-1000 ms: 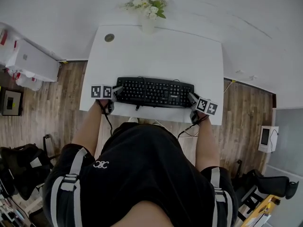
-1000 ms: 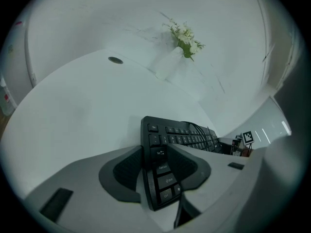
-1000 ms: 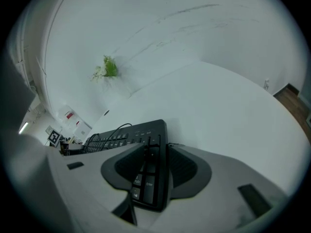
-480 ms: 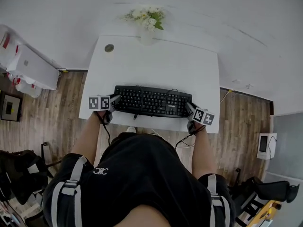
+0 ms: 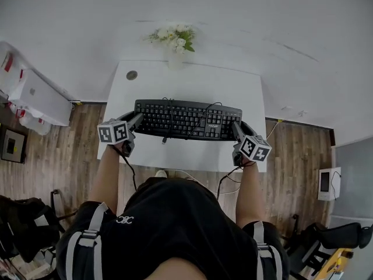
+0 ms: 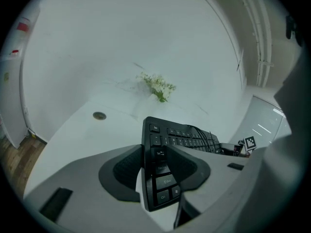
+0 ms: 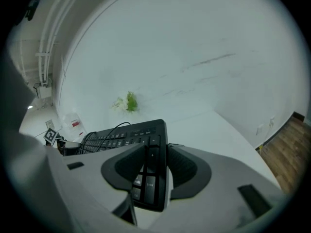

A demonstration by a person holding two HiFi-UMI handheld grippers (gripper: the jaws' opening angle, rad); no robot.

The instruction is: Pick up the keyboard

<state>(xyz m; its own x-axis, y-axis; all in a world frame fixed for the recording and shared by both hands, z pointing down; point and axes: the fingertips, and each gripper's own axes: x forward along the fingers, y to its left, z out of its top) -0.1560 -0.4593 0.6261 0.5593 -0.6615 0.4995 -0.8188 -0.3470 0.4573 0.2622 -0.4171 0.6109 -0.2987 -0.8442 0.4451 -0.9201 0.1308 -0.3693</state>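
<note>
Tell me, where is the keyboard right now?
In the head view the keyboard is mid-picture over the white table, its ends clamped by the left hand-held gripper and right hand-held gripper, flowers beyond it.

Head view: from high above person, steeply down, far off; whole table (image 5: pixel 192 86) in frame. Camera on left gripper (image 5: pixel 136 119): very near own jaws, facing along keyboard (image 6: pixel 180 139) toward right gripper (image 5: pixel 235 128). Right one mirrors it. All three share keyboard, flowers (image 5: pixel 173 37), tabletop.
</note>
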